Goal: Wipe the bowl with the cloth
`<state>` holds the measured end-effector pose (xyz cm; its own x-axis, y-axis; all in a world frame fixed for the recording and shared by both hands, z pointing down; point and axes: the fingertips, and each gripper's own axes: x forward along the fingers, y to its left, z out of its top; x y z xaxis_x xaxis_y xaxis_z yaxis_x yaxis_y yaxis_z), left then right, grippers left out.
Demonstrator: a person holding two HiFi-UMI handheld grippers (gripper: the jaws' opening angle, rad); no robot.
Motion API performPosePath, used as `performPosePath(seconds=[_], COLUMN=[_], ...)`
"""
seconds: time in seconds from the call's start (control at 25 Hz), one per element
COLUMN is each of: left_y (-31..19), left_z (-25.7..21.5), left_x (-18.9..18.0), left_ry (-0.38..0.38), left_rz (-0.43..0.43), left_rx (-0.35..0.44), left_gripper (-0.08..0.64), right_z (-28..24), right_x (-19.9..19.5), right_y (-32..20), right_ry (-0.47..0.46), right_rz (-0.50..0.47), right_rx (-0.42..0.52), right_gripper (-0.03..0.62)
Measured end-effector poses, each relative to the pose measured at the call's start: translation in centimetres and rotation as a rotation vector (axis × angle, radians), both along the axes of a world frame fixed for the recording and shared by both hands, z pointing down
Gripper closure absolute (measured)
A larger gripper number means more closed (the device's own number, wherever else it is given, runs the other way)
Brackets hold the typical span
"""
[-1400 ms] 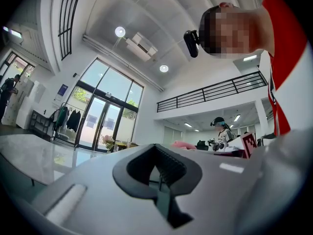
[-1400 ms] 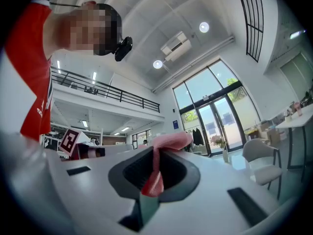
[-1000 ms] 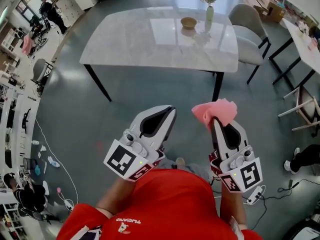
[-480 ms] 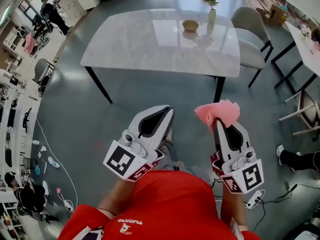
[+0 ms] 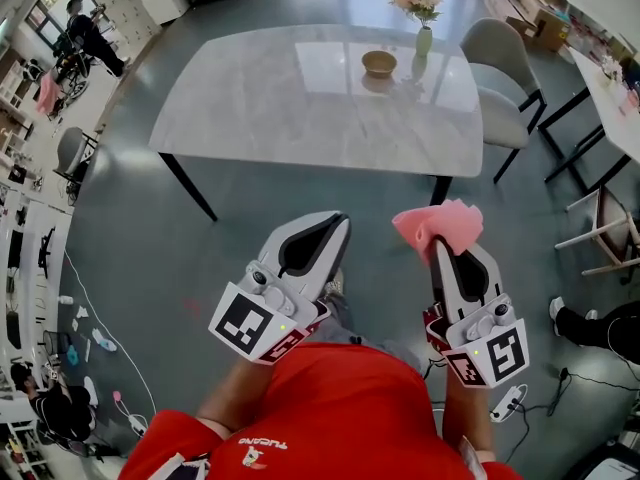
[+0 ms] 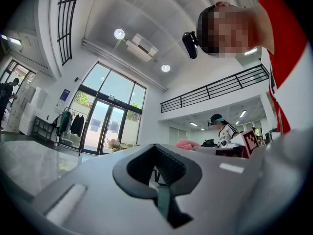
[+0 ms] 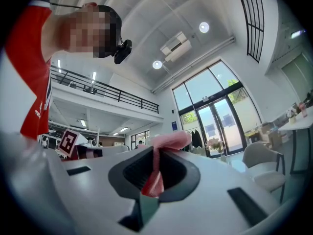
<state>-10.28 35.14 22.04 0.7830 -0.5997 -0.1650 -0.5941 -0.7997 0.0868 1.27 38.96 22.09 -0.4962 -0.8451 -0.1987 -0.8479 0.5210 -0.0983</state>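
Observation:
A small tan bowl stands on the far side of a pale marble table, well ahead of both grippers. My right gripper is shut on a pink cloth, which bunches above its tip; in the right gripper view the cloth is pinched between the jaws. My left gripper is held level with it to the left, shut with nothing in it. Both are held in front of my red shirt, over the grey floor short of the table.
A vase of pink flowers stands right beside the bowl. A grey chair sits at the table's right end, with another table and a chair frame further right. People stand at the far left. Cables lie on the floor.
The table and bowl have drifted slightly lower and closer in the head view. Both grippers keep their pose, the cloth still in the right one.

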Motion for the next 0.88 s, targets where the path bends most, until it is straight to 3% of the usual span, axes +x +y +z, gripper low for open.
performPosePath(seconds=[0.88], left_y=[-18.4], left_z=[-0.1], left_x=[-3.3], left_ry=[0.007], left_rz=[0.065], left_rx=[0.014], left_gripper=[0.555], right_z=[-0.8], right_x=[-3.7], right_y=[-17.5], right_ry=[0.06], right_rz=[0.095], right_rx=[-0.028], right_gripper=[0.572])
